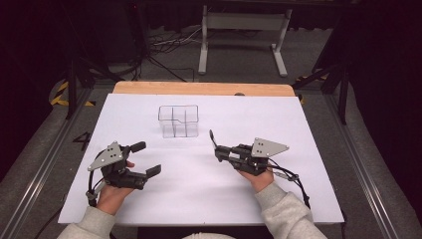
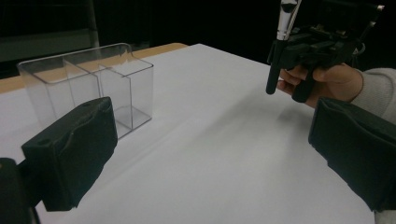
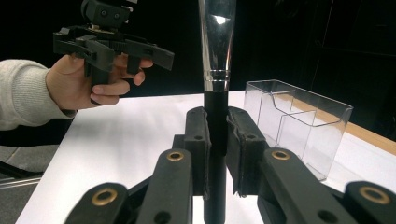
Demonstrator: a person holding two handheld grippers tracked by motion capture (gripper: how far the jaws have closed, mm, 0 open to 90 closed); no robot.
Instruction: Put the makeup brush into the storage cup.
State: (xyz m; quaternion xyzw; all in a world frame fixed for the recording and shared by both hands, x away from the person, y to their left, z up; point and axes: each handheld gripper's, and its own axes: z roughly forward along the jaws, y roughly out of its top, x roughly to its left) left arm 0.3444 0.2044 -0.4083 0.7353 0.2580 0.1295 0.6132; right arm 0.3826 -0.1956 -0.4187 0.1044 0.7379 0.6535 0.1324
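White sheeting covers the table [image 1: 209, 189]. Right gripper [image 3: 217, 135] has its jaws clamped on a brush handle [image 3: 215, 116], which stands upright between the pads. Clear divided organizer [image 1: 178, 120] sits ahead, between both grippers. Left gripper [image 1: 149, 158] is spread wide, holding nothing.

White sheet [image 1: 209, 199] covers table; wooden edge [image 1: 199, 88] bare at far side; grey floor beyond; white frame legs [image 1: 204, 45] stand there; cables [image 1: 169, 42] lie beside legs.

Brush [image 3: 216, 56] head cut off (top edge)
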